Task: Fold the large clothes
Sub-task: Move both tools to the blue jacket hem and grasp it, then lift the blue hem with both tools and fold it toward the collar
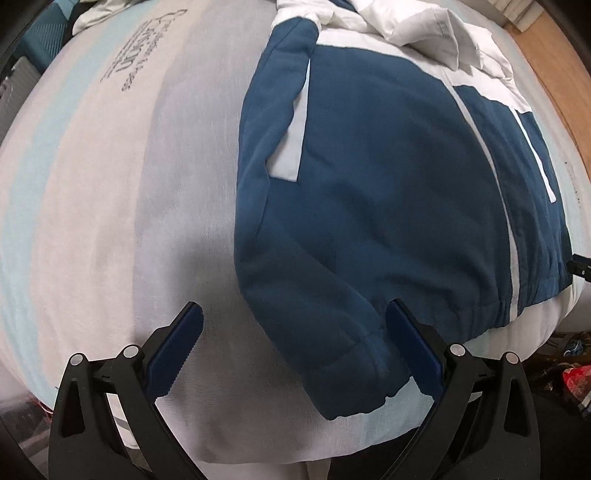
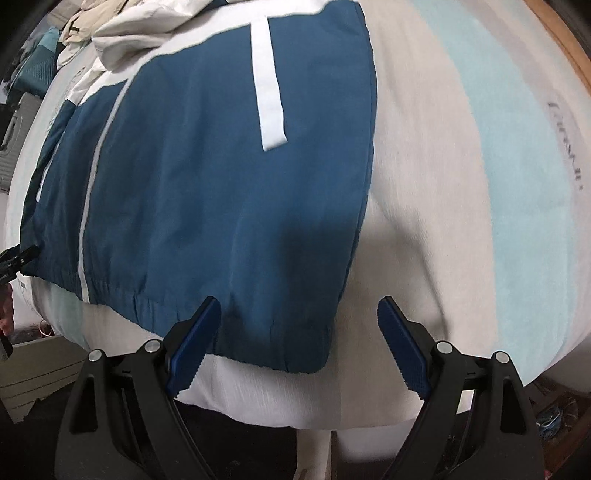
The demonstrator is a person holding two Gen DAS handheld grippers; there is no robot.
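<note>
Jacket (image 1: 388, 184), blue w/ white stripes, lies flat on the striped mattress (image 1: 110, 221), hem toward both grippers. Left gripper (image 1: 293, 345) hangs over its sleeve cuff (image 1: 354, 373), jaws wide apart, nothing clamped. Right gripper (image 2: 299, 341) is spread wide too, just above the hem corner (image 2: 295, 347), no grip.

Bedroom in a home.
Bare mattress (image 1: 110, 192) with pale blue stripes and printed lettering, set in a wooden bed frame (image 2: 565, 48); jacket (image 1: 388, 177) spread on top, heaped clothes (image 2: 122, 33) behind, floor clutter (image 1: 576, 380) alongside.
</note>
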